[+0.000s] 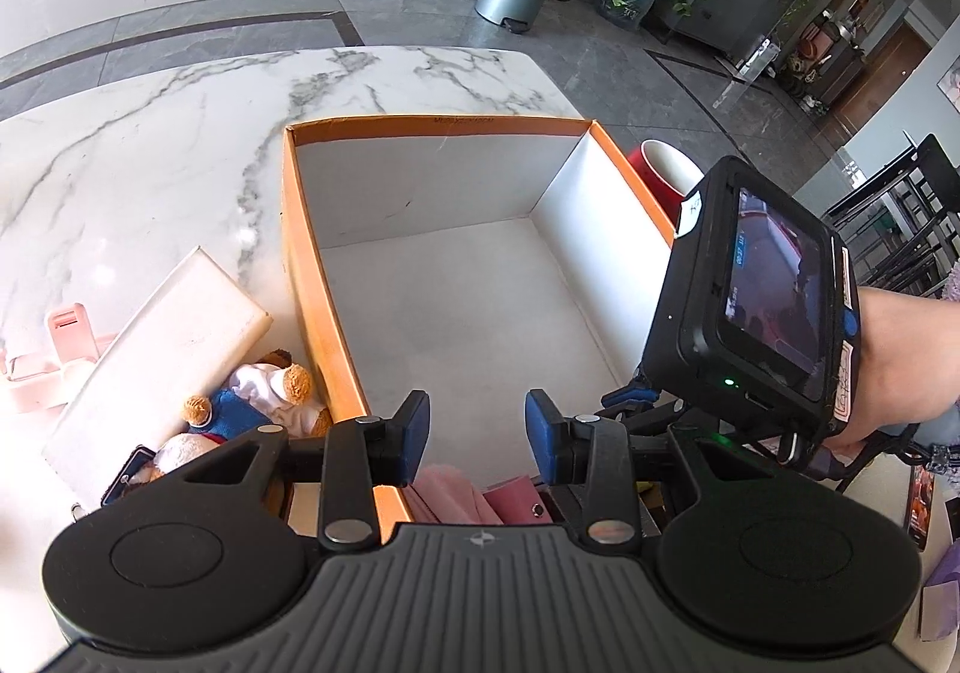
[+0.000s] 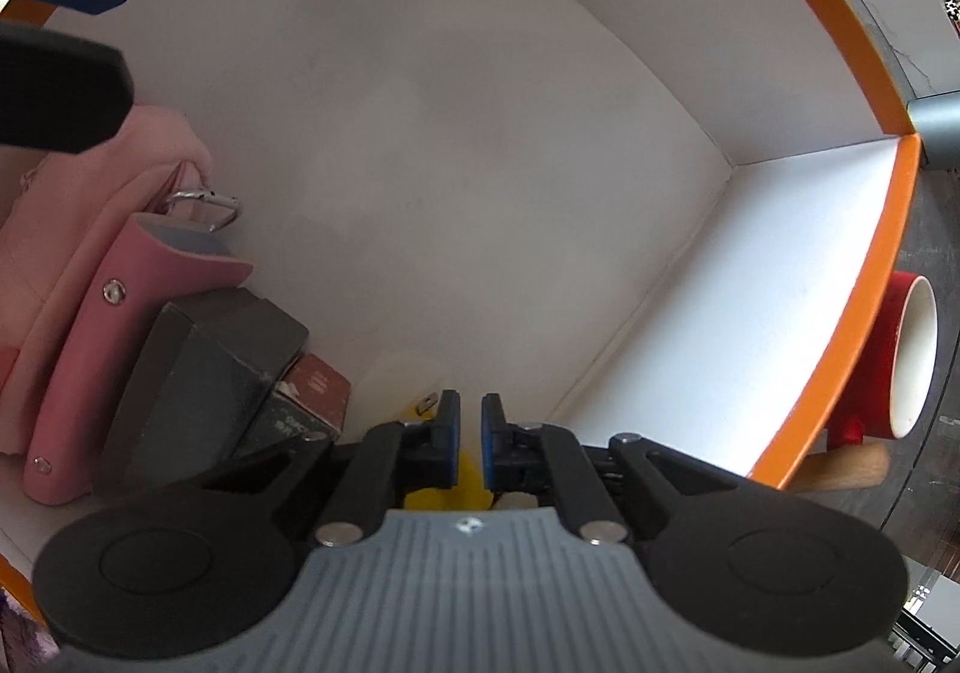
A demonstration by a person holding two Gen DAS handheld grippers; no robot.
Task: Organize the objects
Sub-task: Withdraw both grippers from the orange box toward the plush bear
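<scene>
An orange box point(image 1: 306, 277) with a white inside stands on the marble table point(image 1: 132, 157). My left gripper point(image 1: 477, 433) is open and empty above the box's near edge. My right gripper point(image 2: 470, 445) is inside the box point(image 2: 864, 277), low at its near corner. Its jaws stand a narrow gap apart over a yellow object point(image 2: 447, 496); I cannot tell whether they grip it. A pink pouch point(image 2: 108, 277) with a metal clip, a dark box point(image 2: 210, 373) and a brown carton point(image 2: 315, 388) lie in the box. The pouch also shows in the left wrist view point(image 1: 474, 493).
A teddy bear point(image 1: 252, 403), a white flat slab point(image 1: 162, 349) and a pink holder point(image 1: 54, 355) lie left of the box. A red mug point(image 2: 900, 361) lies on its side right of the box, over a wooden piece point(image 2: 840, 469). It also shows in the left wrist view point(image 1: 657, 175).
</scene>
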